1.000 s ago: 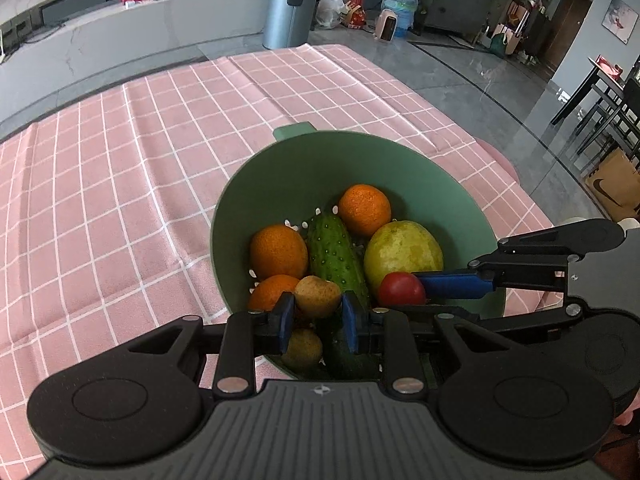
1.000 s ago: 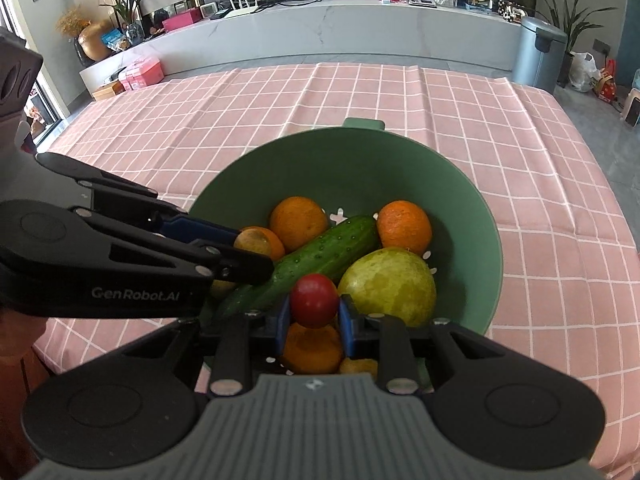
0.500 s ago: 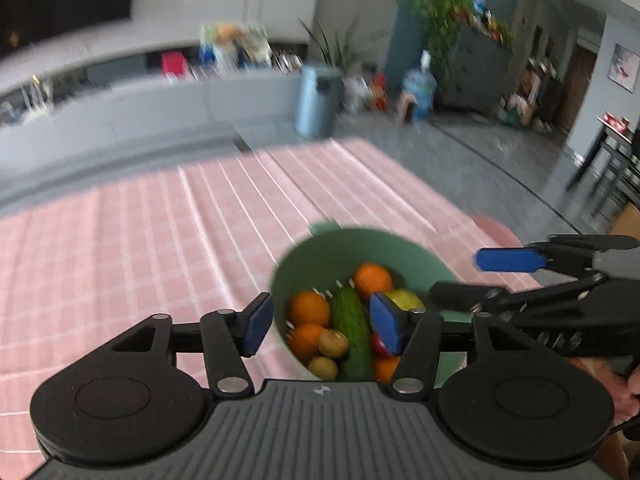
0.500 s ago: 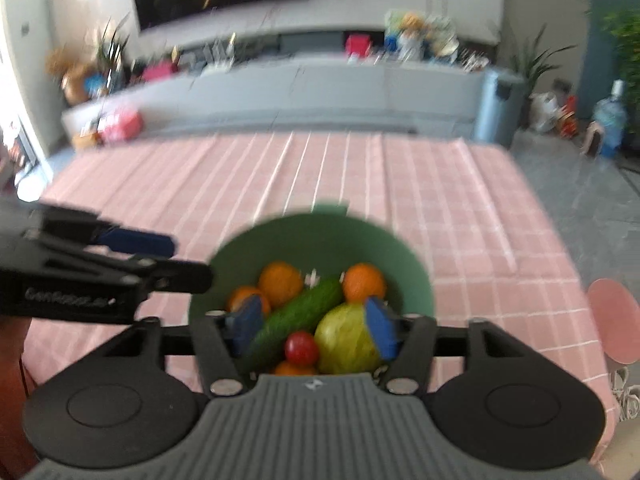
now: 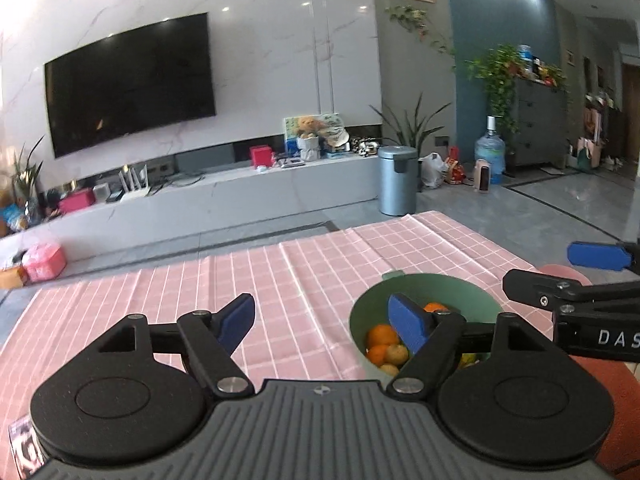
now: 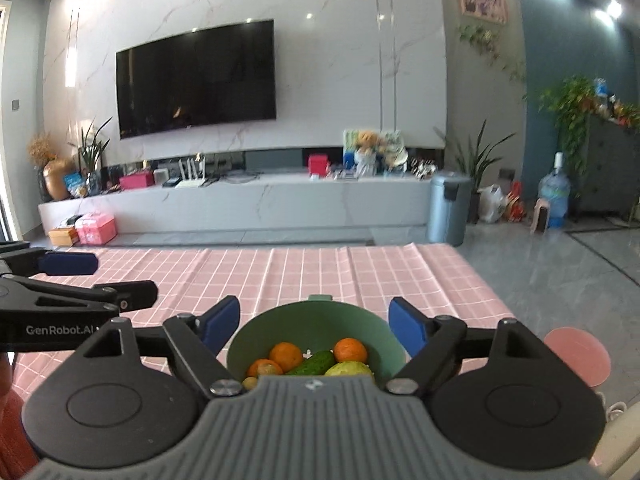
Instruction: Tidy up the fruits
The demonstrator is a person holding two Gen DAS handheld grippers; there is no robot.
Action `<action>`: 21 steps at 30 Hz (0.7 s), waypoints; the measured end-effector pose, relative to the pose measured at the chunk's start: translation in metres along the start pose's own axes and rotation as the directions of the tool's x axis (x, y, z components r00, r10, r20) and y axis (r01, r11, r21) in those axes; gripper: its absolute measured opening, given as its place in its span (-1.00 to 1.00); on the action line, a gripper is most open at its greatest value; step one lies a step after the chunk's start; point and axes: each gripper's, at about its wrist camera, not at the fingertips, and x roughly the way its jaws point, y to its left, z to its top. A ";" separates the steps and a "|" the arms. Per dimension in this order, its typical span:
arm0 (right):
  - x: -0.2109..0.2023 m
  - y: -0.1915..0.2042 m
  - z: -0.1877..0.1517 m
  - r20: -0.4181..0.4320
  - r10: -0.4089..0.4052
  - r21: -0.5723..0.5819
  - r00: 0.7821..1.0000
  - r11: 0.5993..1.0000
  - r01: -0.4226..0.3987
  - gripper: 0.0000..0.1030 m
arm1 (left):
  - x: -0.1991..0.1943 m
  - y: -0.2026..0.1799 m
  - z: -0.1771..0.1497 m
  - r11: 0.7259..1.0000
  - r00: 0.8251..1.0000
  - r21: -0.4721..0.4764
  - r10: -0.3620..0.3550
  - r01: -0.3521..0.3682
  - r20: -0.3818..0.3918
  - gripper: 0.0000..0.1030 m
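Note:
A green colander bowl (image 5: 460, 292) stands on the pink checked tablecloth (image 5: 304, 280) and also shows in the right wrist view (image 6: 280, 326). It holds oranges (image 6: 285, 356), a cucumber (image 6: 314, 363), a yellow-green fruit (image 6: 348, 369) and small brownish fruits (image 5: 396, 354). My left gripper (image 5: 326, 320) is open and empty, raised and pulled back, left of the bowl. My right gripper (image 6: 314, 322) is open and empty, raised and pulled back over the bowl's near side. Each gripper shows at the edge of the other's view.
A pink stool (image 6: 576, 356) stands at the table's right side. Beyond the table's far edge are a grey bin (image 5: 398, 180), a long white TV bench (image 6: 240, 204) and a wall TV (image 6: 196, 80).
Both grippers let go of their fruits, a small brown one and a red tomato, into the bowl, opened wide, and rose and pulled back from it. The cameras now tilt up toward the room.

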 end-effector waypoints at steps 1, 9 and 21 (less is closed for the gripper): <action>-0.004 0.001 -0.003 0.004 -0.006 0.007 1.000 1.000 0.006 0.58 | -0.001 -0.001 -0.002 1.000 1.000 -0.001 -0.010 0.010 0.001 0.73; -0.010 0.012 -0.029 -0.038 -0.033 -0.008 0.999 0.999 0.033 0.75 | -0.006 0.004 -0.023 0.999 0.999 -0.037 0.039 -0.038 0.012 0.75; 0.015 0.020 -0.059 -0.118 -0.015 -0.027 0.993 1.000 0.011 0.77 | 0.011 0.004 -0.052 0.994 0.991 -0.019 0.106 -0.108 -0.083 0.75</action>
